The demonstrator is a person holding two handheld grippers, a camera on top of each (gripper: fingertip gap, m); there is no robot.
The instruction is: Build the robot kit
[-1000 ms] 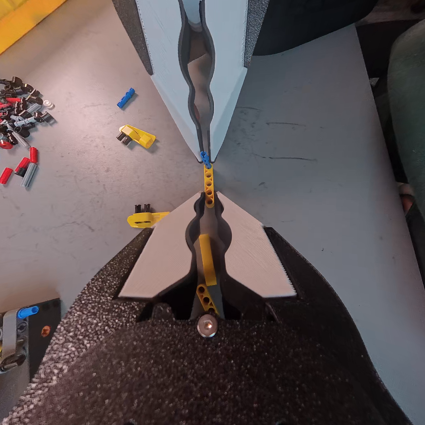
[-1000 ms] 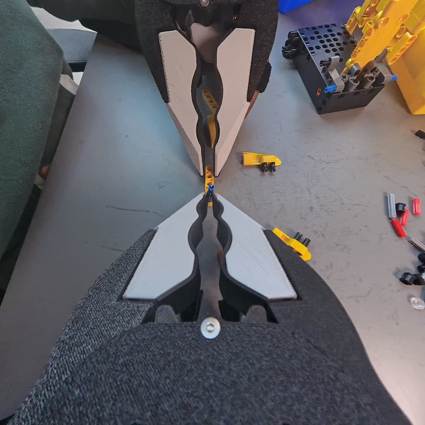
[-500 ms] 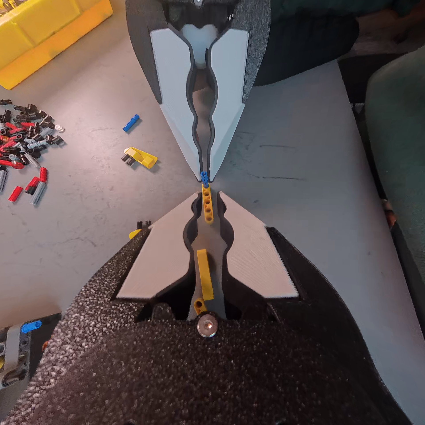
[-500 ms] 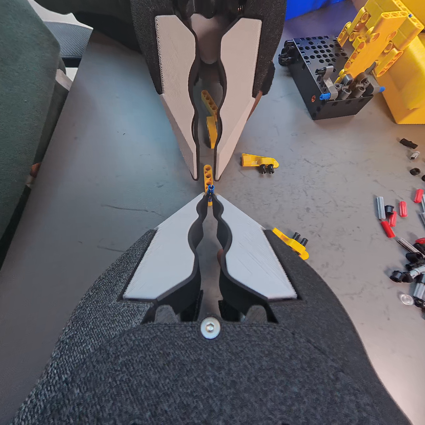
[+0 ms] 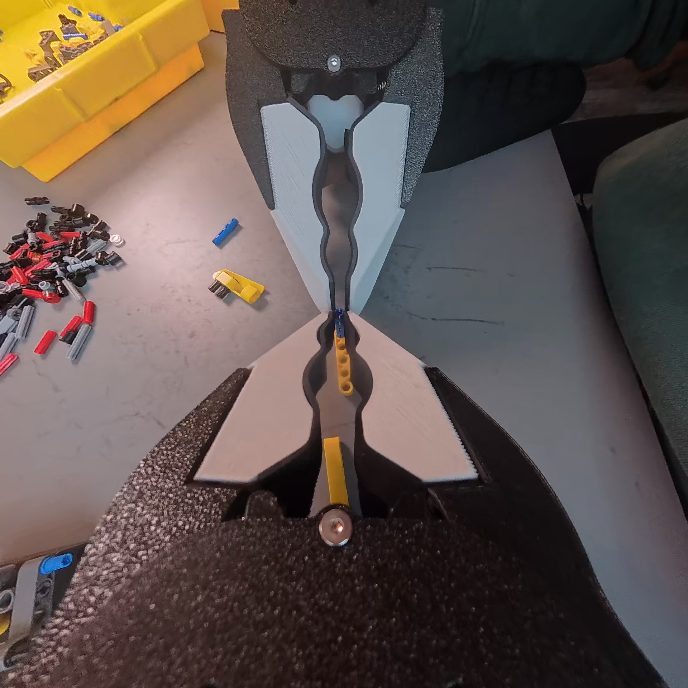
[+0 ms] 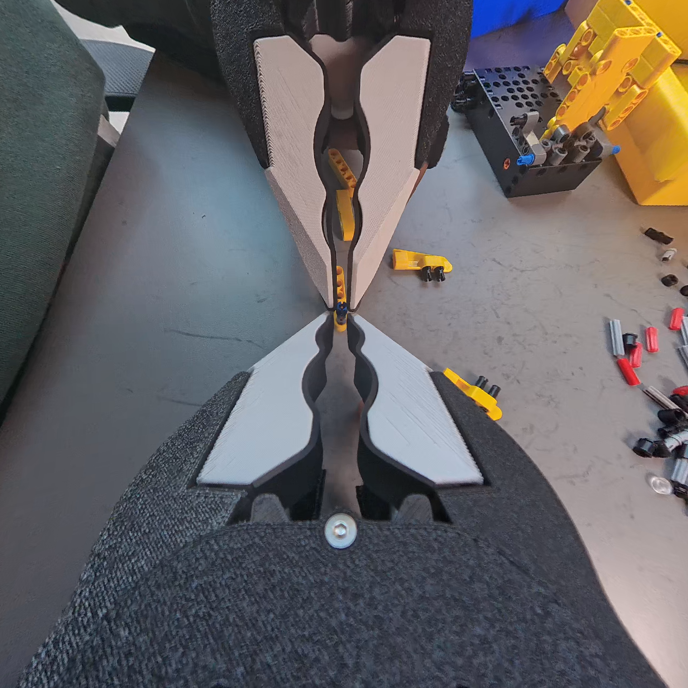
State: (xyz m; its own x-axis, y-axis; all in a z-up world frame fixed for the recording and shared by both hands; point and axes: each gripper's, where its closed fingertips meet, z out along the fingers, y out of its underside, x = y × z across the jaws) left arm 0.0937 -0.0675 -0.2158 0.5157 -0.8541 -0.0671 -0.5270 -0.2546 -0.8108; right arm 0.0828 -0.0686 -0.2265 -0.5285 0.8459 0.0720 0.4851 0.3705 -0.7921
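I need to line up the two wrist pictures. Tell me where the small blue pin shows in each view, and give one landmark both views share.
Left wrist view: the small blue pin sits just above centre, at the meeting fingertips, on the far end of the yellow holed beam.
Right wrist view: the small blue pin sits just above centre, pinched at the near gripper's tips.
Shared landmark: the yellow piece with two black pegs, left of centre there, right of centre here.

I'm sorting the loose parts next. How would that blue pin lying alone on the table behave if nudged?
The blue pin looks like a small hard plastic cylinder, so probably stiff and very light. Lying on its side on the smooth grey table, it would likely roll if pushed across its length. Its ridged surface may offer the fingers some grip.
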